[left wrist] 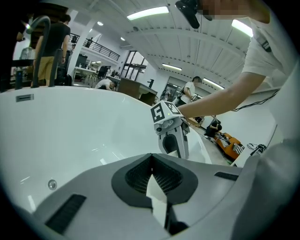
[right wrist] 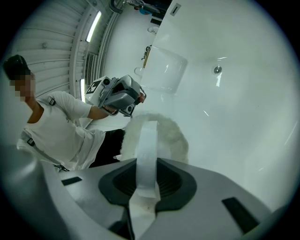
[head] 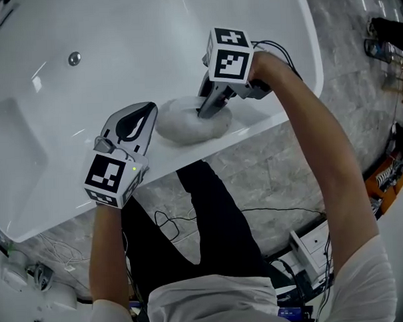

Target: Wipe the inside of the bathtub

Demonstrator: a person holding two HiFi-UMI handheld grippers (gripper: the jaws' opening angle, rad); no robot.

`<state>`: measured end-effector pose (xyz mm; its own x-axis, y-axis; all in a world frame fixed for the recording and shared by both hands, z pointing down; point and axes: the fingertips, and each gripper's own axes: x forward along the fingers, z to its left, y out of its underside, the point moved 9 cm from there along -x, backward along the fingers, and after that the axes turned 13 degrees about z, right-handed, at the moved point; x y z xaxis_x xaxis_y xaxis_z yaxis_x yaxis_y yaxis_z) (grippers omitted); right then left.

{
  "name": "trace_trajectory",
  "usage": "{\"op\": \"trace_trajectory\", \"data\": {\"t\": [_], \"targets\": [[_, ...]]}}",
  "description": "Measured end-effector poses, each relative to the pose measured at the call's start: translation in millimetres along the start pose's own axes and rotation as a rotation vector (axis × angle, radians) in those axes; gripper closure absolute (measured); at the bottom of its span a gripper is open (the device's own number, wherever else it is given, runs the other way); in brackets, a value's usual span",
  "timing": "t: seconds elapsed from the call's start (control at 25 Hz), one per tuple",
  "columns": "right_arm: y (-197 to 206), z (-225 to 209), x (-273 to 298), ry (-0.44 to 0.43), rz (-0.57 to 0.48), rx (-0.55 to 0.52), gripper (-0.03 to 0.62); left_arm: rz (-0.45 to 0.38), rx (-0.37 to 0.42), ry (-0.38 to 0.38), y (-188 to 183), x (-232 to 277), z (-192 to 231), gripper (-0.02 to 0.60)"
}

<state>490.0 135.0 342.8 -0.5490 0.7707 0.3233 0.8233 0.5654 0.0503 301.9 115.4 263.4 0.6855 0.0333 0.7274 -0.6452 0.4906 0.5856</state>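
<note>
My right gripper (head: 206, 112) fingers pinch the strap (right wrist: 146, 140) of the white pad (head: 186, 126), which lies flat lengthwise along the bathtub rim (head: 253, 128). The left gripper (head: 150, 108) fingers are closed and empty.

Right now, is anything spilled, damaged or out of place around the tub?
Nothing stands out. The bathtub looks clean and unmarked. The right gripper is shut on the strap of the fluffy white pad, which rests at the tub's near edge. The left gripper is shut and empty beside it.
</note>
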Motion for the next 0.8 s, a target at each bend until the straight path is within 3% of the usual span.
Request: {"op": "trace_trajectory", "data": {"t": [0.52,0.8], "targets": [[61.3,-9.3,-30.8,-0.013,0.057,0.033,0.5,-0.016,-0.001,0.08,-30.2,53.8,-32.0,0.569],[102.2,-12.5,-49.6,0.022,0.07,0.062,0.5,-0.021,0.007,0.108,-44.1,75.0,-38.5,0.569]]}}
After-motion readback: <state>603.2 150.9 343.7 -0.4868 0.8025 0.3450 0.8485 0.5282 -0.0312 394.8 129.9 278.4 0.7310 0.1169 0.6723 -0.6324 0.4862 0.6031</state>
